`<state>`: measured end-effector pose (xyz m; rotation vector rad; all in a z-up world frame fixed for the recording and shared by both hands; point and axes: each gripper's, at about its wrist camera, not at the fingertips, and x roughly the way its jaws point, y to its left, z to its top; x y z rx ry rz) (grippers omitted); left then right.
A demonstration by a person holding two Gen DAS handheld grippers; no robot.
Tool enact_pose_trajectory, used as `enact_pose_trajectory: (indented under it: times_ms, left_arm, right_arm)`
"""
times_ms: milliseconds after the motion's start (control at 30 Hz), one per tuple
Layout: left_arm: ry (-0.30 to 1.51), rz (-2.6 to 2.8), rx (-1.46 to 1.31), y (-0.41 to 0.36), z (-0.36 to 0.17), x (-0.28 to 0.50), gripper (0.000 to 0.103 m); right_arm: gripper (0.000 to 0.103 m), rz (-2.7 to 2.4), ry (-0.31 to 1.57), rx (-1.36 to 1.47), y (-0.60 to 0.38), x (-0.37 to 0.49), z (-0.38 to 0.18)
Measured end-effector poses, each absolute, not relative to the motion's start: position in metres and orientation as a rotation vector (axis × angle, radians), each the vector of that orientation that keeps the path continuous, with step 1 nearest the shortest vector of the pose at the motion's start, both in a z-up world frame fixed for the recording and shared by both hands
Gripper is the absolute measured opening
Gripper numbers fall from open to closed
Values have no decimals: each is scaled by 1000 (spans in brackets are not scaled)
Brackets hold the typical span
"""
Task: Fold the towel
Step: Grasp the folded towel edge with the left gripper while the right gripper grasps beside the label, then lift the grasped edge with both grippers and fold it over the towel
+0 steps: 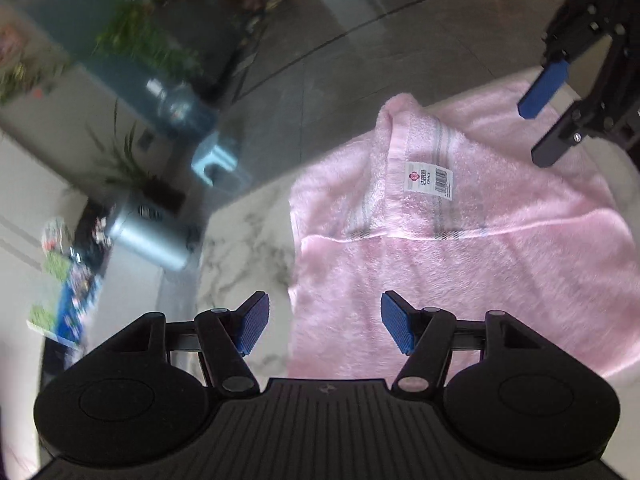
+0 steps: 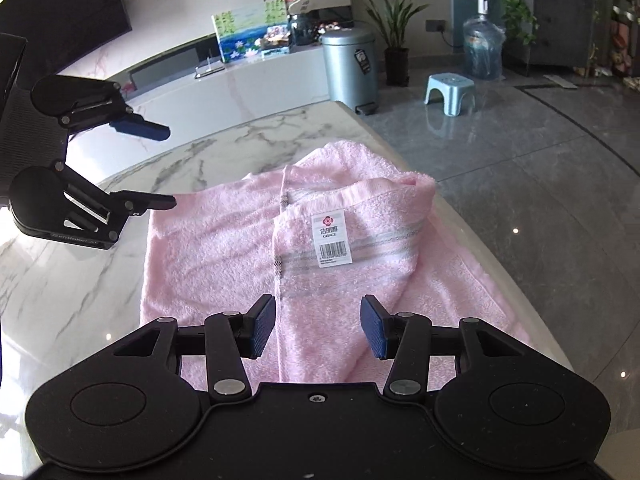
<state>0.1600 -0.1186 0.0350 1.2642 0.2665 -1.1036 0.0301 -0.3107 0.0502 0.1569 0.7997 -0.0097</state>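
Note:
A pink towel (image 1: 500, 264) lies on the white marble table (image 1: 240, 256), one end folded back so its grey stripes and white barcode label (image 1: 429, 180) face up. My left gripper (image 1: 325, 328) is open and empty, hovering over the towel's near left edge. My right gripper (image 1: 534, 136) shows at the top right, open above the towel. In the right wrist view the towel (image 2: 224, 248) with its label (image 2: 331, 238) spreads ahead of my open right gripper (image 2: 318, 328), and my left gripper (image 2: 170, 166) hangs open at the left.
The table (image 2: 72, 280) ends at a rounded edge on the right, above a grey tiled floor. Beyond it stand a silver pedal bin (image 2: 350, 66), a small blue stool (image 2: 450, 92), a water jug (image 2: 482, 48) and potted plants (image 2: 394, 28).

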Motion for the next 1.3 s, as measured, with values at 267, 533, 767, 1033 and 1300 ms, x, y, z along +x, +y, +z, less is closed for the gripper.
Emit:
enact_pose_trajectory:
  times_ms: [267, 533, 767, 1033, 1300]
  left_arm:
    - [-24, -1338, 1520, -118, -15, 192, 53]
    - [-164, -1546, 1567, -139, -46, 218, 52]
    - [-136, -1703, 1506, -161, -58, 220, 47]
    - [-32, -1759, 1485, -173, -64, 231, 31]
    - [42, -1756, 1420, -178, -53, 244, 9]
  right_arm:
    - [46, -162, 732, 156, -291, 34, 32]
    - [46, -136, 696, 152, -275, 52, 26]
    - [46, -92, 744, 119, -264, 72, 16]
    - [12, -78, 833, 146, -269, 76, 3]
    - [3, -79, 795, 161, -277, 66, 8]
